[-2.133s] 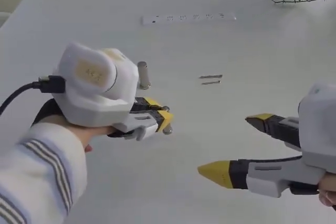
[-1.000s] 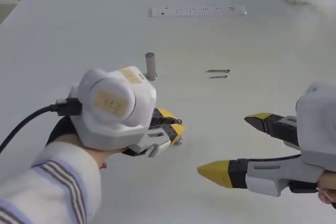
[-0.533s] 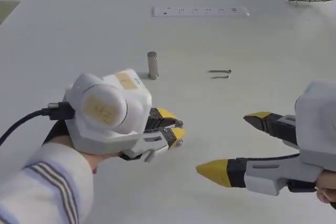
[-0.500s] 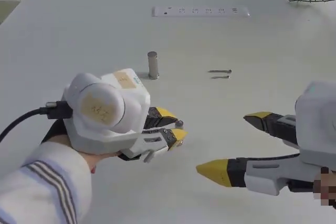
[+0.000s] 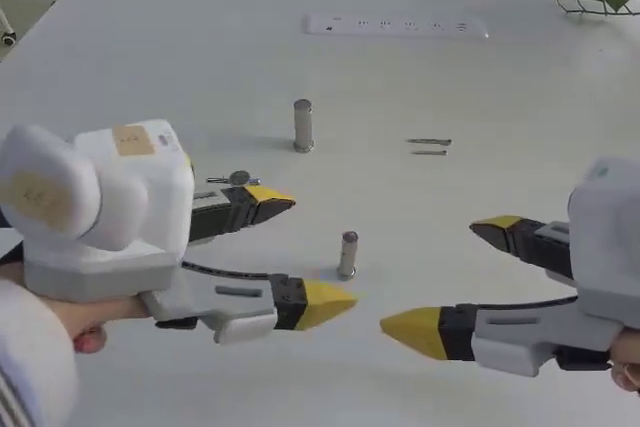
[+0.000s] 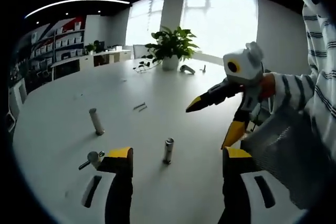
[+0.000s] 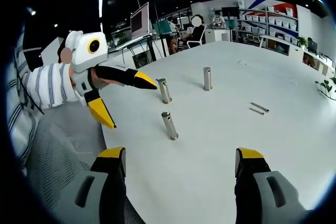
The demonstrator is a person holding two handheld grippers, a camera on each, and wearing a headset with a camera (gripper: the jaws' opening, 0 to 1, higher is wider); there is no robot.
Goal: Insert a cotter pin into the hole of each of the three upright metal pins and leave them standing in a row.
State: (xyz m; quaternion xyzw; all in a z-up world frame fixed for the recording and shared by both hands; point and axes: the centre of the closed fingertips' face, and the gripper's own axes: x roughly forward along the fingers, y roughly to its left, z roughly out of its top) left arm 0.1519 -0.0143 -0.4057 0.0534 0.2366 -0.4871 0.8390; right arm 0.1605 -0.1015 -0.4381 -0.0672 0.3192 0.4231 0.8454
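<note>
Now, left gripper point(image 5: 320, 250) fingers spread, right gripper point(image 5: 430, 275) fingers spread, metal pin point(image 5: 347, 254) upright, label point(image 5: 128, 139) unreadable

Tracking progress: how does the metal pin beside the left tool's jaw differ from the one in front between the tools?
The left pin carries a cotter pin through its top; the front pin shows none. The left pin is half hidden behind a jaw of the left tool; the front pin stands in the open. Both are upright metal.

The bench point(image 5: 180, 47) is smooth, matt white. The upright pin point(image 5: 347, 254) is smooth grey metal with a dull shine. The left tongs point(image 5: 320, 252) and right tongs point(image 5: 430, 275) are matt plastic, black with yellow tips.
</note>
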